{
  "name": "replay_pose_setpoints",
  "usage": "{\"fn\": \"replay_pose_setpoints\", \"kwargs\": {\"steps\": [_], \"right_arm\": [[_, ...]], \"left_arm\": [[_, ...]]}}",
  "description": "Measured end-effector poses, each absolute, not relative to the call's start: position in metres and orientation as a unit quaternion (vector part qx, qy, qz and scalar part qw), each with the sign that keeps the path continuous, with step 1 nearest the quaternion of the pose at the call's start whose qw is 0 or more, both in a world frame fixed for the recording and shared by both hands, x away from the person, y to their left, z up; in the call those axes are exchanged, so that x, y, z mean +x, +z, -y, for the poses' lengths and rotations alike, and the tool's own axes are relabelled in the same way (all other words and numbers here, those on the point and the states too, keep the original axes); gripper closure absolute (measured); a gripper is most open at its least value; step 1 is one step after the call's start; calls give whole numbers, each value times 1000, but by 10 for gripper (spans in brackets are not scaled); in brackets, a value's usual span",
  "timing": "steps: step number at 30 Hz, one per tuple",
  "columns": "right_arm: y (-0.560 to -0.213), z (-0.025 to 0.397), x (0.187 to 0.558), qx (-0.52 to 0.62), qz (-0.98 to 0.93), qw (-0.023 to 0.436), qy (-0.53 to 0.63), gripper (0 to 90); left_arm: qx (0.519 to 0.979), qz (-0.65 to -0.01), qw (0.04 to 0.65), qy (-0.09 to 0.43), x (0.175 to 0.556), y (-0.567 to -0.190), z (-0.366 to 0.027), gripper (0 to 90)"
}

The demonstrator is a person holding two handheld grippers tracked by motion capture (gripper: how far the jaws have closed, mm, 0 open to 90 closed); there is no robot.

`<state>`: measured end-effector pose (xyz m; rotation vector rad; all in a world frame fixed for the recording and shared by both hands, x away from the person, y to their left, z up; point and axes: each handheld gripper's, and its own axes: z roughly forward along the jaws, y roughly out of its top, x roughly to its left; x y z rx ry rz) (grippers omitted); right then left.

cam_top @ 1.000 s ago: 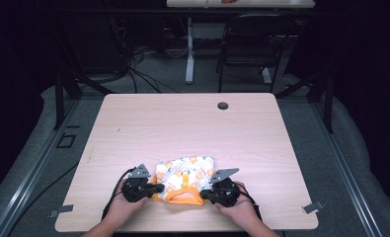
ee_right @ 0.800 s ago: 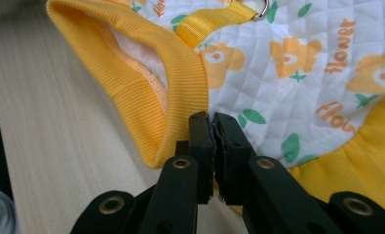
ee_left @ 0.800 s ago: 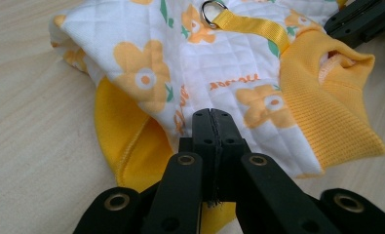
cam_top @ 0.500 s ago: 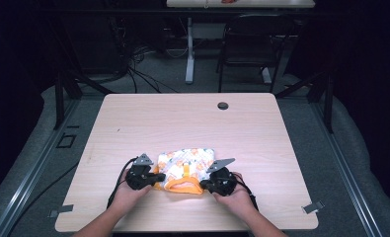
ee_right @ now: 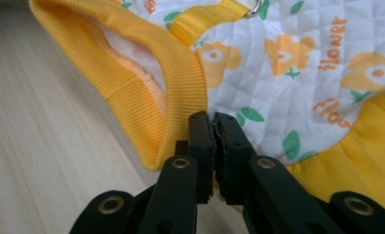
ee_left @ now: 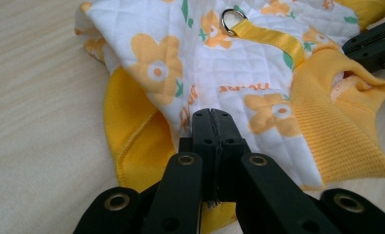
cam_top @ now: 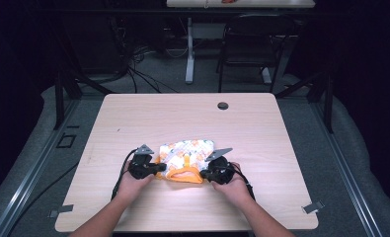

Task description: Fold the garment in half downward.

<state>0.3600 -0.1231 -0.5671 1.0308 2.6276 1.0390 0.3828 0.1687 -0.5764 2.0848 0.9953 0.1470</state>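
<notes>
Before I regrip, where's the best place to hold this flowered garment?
Take the garment by its ribbed yellow collar, coming in low from the table's near edge. The collar stands open as a thick doubled band, while the quilted body lies flat, offering jaws less to pinch.

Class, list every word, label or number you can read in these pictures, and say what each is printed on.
"flower": orange letters on the white quilted flower-print garment with yellow ribbed trim, upper right of the right gripper view.
"Flo...": the same word again lower down, its end curving out of sight.
Orange lettering in the left gripper view: too distorted to read.
</notes>
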Motion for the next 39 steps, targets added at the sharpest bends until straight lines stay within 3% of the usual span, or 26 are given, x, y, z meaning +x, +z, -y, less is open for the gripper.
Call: {"fn": "replay_pose_setpoints", "kwargs": {"steps": [26,39], "right_arm": [[-563,121,380,362,-865,79,340,851],[-527,127,367,341,-855,103,376,884]], "left_arm": [[812,-417,404,61,395,-574,-165,899],[813,-387,427,79,381,-539,-167,900]]}}
